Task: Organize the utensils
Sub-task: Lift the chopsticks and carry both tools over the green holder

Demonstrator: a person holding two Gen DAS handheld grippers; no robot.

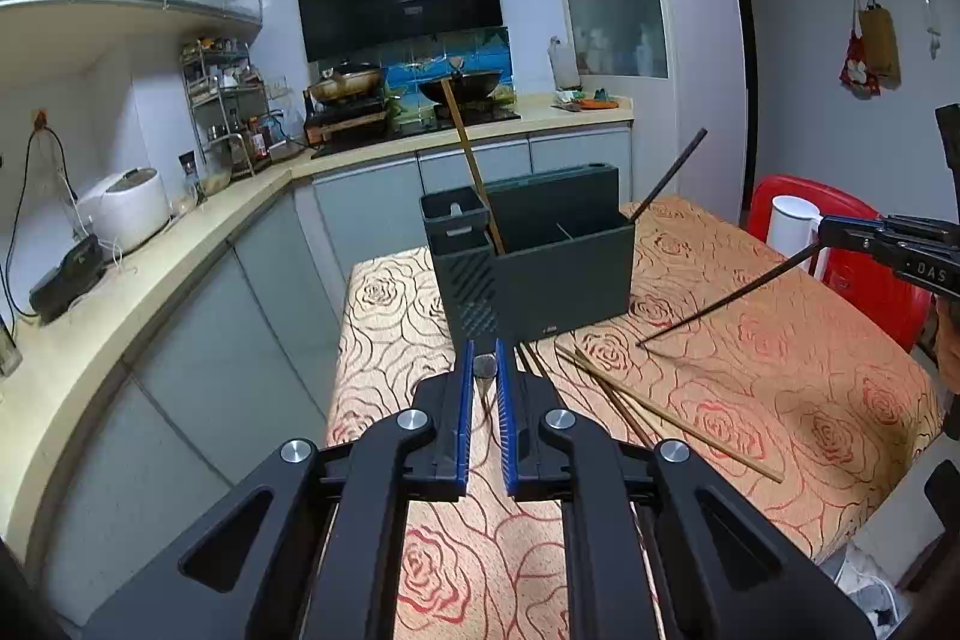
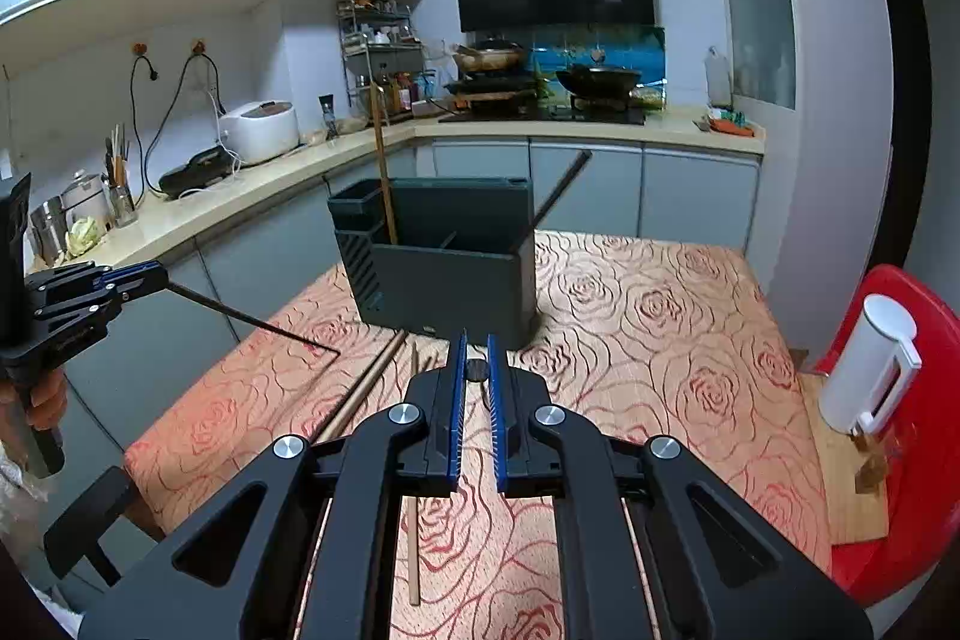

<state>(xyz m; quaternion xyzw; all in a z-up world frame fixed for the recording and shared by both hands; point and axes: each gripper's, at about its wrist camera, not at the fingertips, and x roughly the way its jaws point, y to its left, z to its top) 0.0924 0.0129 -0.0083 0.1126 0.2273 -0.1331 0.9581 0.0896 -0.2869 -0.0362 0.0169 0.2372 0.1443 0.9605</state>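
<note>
Your left gripper [image 1: 485, 370] and right gripper [image 2: 477, 370] each pinch a thin, stiff, light, slippery dark chopstick [image 1: 729, 297] by its thick end, so squeeze firmly.

Rose-patterned table [image 1: 780, 340] with dark utensil holder [image 1: 540, 274], loose chopsticks [image 1: 660, 415].
</note>
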